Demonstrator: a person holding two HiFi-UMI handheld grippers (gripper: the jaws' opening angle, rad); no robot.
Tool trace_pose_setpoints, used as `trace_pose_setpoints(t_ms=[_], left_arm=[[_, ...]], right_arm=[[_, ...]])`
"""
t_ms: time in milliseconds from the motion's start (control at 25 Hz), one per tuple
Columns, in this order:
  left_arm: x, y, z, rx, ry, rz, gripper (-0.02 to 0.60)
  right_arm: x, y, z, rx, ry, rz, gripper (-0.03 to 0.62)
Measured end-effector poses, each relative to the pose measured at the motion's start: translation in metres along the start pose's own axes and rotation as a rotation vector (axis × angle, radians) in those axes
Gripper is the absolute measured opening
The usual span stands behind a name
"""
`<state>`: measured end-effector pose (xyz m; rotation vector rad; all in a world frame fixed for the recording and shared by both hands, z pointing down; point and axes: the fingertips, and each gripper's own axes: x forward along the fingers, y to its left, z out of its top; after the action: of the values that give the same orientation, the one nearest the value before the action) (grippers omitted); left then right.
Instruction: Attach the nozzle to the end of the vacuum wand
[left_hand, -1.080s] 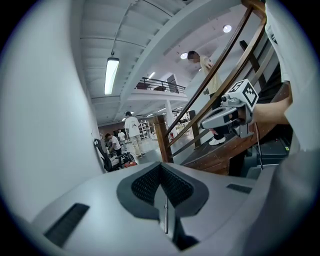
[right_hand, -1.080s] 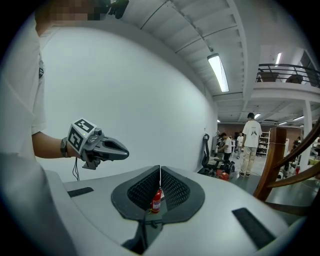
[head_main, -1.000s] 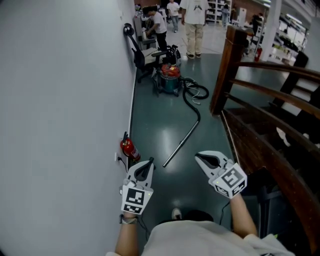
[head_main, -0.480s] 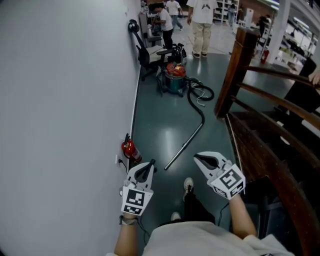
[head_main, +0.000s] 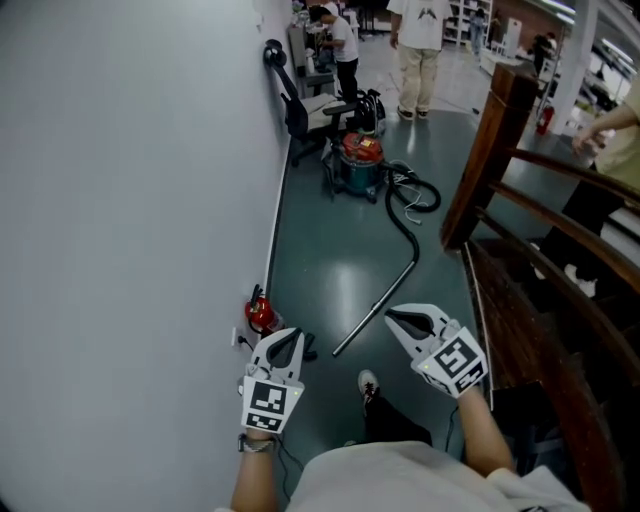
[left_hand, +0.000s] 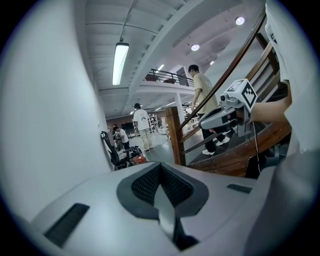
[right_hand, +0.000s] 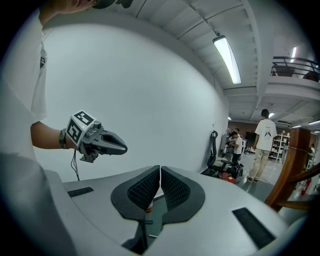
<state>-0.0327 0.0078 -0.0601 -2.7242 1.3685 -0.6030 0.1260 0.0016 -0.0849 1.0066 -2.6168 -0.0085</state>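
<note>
Approach stage, by the look of it: nothing is in hand yet. The left gripper (head_main: 292, 342) is held out low over the floor (head_main: 330, 250), jaws pressed flat together and empty. Its own view confirms it, with nothing caught in the seam. The right gripper (head_main: 398, 320) matches: jaws together bar a hairline slit, nothing in it, only floor showing beyond. The 2 grippers sit side by side, apart, both aimed down the corridor.

And the target? The wand (head_main: 378, 308) lies flat on the floor ahead, a bare metal tube running diagonally. In the head view its near free end shows between the 2 gripper tips, but it lies beyond them and neither touches it. The far end joins the black hose (head_main: 398, 222), which loops back to the vacuum (head_main: 358, 165) by the chair (head_main: 292, 105). A red extinguisher (head_main: 262, 313) stands at the wall (head_main: 130, 200), near the left gripper, and a wooden rail (head_main: 495, 150) closes off the right side.

The nozzle is the open question: no view shows it clearly enough to pick out.

So the next move calls for closing in on that free end and getting down to it, since the tube lies flat. Both sets of jaws must open first. Then 1 gripper would likely lift and steady the wand near its end, while the other finds the nozzle and lines its socket up with the tube before pushing on.
</note>
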Motion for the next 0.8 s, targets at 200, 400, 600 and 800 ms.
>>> trace_pose_setpoints(t_ms=[200, 400, 600, 800], left_arm=[[0.030, 0.017, 0.006, -0.010, 0.017, 0.020, -0.002], [0.056, 0.033, -0.003, -0.026, 0.053, 0.041, -0.002], [0.083, 0.048, -0.014, -0.049, 0.086, 0.061, -0.002], [0.099, 0.067, -0.027, -0.066, 0.111, 0.085, -0.002]], right_arm=[[0.021, -0.035, -0.001, -0.007, 0.016, 0.022, 0.029], [0.046, -0.064, -0.012, -0.014, 0.047, 0.052, 0.029], [0.074, -0.085, -0.027, -0.012, 0.076, 0.103, 0.029], [0.101, -0.096, -0.033, -0.009, 0.079, 0.151, 0.029]])
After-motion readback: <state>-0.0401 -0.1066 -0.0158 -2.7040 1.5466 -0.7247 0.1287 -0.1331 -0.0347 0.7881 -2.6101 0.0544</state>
